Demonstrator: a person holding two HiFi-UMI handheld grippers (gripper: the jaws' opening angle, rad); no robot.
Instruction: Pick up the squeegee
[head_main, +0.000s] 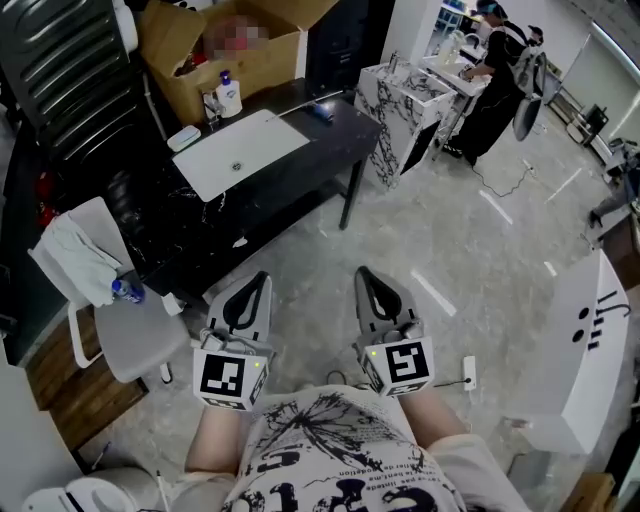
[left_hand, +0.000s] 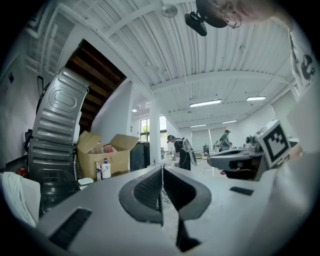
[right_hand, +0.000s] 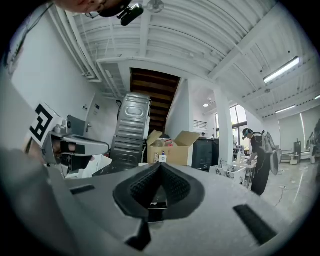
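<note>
One blue blob (head_main: 320, 112) on the table (head_main: 322, 138) (squeegee, maybe?) was too tiny to tell; left gripper (head_main: 258, 280) and right gripper (head_main: 364, 273) pointed level, both shut, empty.

A cardboard box (head_main: 225, 50) sits on the table (head_main: 330, 135) (a bottle (head_main: 228, 97) just before it), chair (head_main: 135, 335) nearer, left.

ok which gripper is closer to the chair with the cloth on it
Left. In the head view the left gripper sits just right of the chair, apart from it. The right gripper is farther right again, on the far side of the left one.
</note>
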